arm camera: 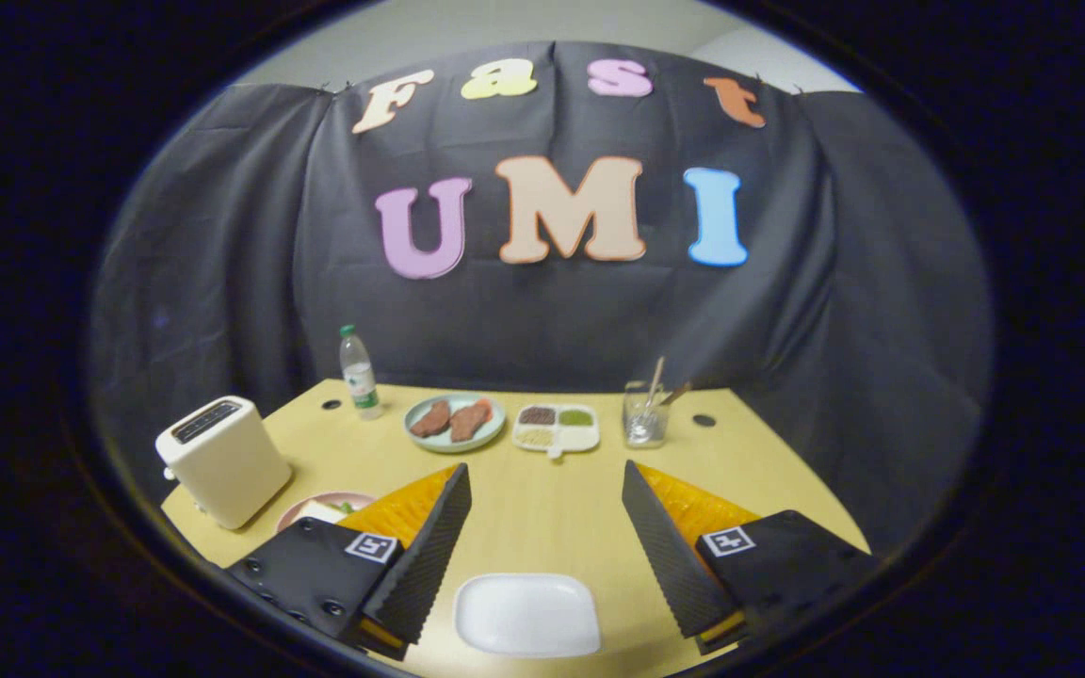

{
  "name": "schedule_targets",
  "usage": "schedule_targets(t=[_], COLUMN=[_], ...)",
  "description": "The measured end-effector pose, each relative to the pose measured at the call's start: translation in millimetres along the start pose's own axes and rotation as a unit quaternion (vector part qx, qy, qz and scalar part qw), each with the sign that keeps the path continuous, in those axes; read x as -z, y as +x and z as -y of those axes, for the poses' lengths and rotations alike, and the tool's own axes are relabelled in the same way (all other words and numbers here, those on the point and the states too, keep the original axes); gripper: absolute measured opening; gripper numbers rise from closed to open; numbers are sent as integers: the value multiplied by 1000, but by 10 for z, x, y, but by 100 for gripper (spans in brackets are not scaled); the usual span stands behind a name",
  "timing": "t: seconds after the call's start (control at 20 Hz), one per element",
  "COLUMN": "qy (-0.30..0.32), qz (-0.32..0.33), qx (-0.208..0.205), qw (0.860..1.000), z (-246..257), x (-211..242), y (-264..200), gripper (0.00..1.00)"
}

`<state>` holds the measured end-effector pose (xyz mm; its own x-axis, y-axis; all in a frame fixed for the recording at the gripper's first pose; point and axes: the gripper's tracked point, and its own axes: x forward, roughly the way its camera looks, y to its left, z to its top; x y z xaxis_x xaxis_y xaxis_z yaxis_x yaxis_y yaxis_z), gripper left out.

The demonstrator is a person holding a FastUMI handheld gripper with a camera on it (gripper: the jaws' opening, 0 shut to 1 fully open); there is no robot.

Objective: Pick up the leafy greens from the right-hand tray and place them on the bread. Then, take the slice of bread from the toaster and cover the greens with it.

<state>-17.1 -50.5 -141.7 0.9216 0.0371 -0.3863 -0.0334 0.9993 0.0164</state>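
Right now my tongs (542,556) are spread wide and empty above the tabletop (542,490), with a bare white tray (527,614) between their tips. Just behind the left finger sits a pink plate (316,508) holding bread with something green already on it, I think; the toaster (222,459) stands beside it, slots up for reaching.

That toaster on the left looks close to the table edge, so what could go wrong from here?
1. The toaster stands near the table's corner; tugging bread out might tip or shove it.
2. The pink plate sits partly hidden behind a finger of the open hand-held gripper, so it may get bumped.
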Motion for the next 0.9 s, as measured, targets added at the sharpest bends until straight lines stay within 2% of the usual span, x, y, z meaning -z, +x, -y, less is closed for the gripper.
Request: schedule_targets(t=[0.15,0.3,0.9], qy=[-2,-4,-16], qz=[54,79,124], qx=[36,46,38], qw=[998,996,991], z=[276,410,387], x=[-335,-488,-847], y=[-103,-112,-108], gripper=[100,100,100])
